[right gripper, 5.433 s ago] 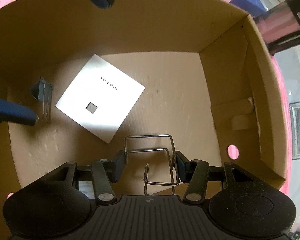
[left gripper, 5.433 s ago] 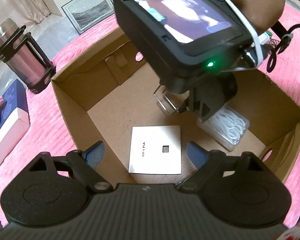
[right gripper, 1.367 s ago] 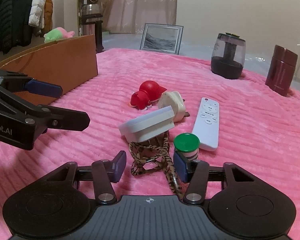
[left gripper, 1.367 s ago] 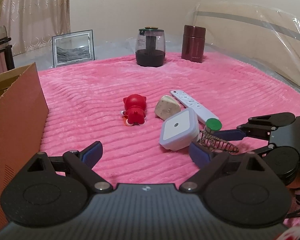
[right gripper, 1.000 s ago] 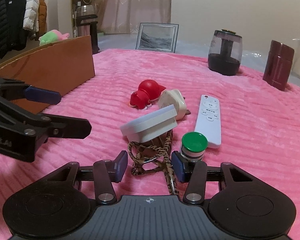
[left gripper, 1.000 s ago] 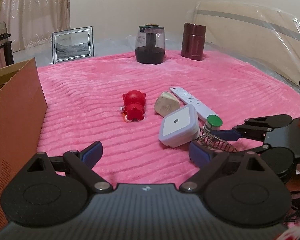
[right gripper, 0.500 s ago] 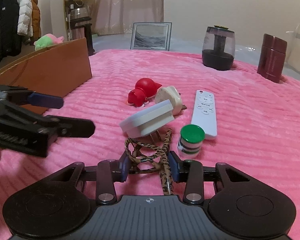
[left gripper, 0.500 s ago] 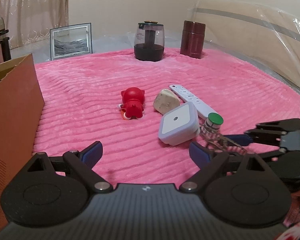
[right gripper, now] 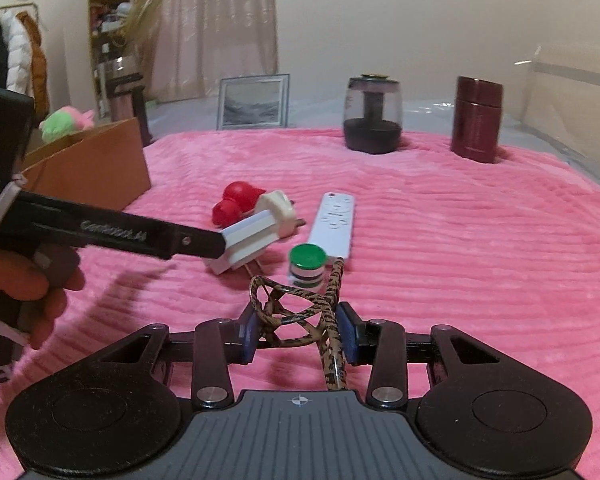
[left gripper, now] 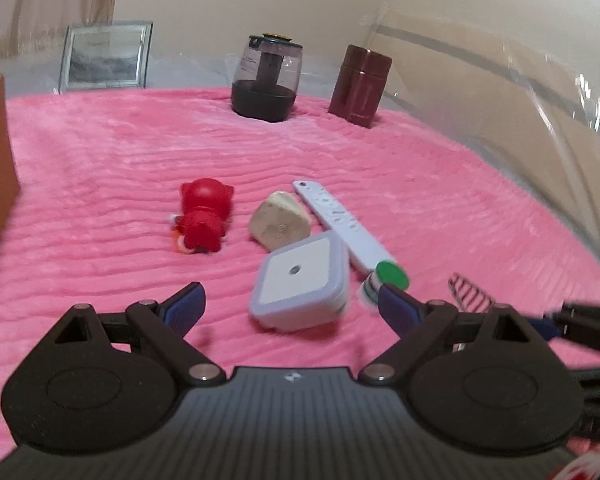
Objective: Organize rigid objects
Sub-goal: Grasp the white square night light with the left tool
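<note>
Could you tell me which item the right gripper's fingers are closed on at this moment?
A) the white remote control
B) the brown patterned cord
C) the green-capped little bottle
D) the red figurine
B: in the right wrist view, the right gripper has both fingers pressed against the brown patterned cord, while the white remote control, red figurine and green-capped little bottle lie free on the pink blanket.

remote [left gripper: 338,224] right of plug [left gripper: 279,224]

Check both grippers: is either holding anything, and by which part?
The right gripper is shut on the leopard-print cord, clamped across its tangled loops. The left gripper is open around the white square adapter, holding nothing.
</note>
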Tool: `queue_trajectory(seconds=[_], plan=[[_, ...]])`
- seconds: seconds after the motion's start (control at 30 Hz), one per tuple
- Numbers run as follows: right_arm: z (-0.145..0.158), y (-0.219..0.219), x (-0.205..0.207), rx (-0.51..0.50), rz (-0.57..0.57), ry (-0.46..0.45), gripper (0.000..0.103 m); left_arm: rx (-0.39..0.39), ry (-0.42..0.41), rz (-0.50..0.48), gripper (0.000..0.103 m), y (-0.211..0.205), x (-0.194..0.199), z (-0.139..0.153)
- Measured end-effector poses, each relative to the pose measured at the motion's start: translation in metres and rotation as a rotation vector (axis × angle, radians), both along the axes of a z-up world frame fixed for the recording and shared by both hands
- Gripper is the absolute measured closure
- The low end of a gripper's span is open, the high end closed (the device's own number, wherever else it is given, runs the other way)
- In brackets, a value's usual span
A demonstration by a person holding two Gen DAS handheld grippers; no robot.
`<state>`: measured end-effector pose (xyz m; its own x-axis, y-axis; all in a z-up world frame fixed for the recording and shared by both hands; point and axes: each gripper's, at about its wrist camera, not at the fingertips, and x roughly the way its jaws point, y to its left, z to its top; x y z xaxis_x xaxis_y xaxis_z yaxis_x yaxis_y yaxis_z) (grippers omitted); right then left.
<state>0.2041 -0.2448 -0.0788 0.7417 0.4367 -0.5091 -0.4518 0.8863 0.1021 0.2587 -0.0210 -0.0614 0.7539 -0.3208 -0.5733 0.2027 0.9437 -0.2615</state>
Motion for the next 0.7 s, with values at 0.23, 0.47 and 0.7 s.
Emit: queue_trajectory(seconds=[0.23,0.47,0.7], plan=[[-0.001,-0.005,0.0,0.004,-0.022,0.009,0.066,-0.099,0.051,0.002,0.017,0.002,0.027,-0.011],[-0.001,-0.005,0.002,0.001,-0.028,0.005,0.066,-0.206,0.11,0.012,0.027,0.012,0.042,-0.025],[-0.001,-0.005,0.005,0.009,-0.037,0.008,0.066,-0.228,0.129,0.015,0.039,0.013,0.045,-0.028]])
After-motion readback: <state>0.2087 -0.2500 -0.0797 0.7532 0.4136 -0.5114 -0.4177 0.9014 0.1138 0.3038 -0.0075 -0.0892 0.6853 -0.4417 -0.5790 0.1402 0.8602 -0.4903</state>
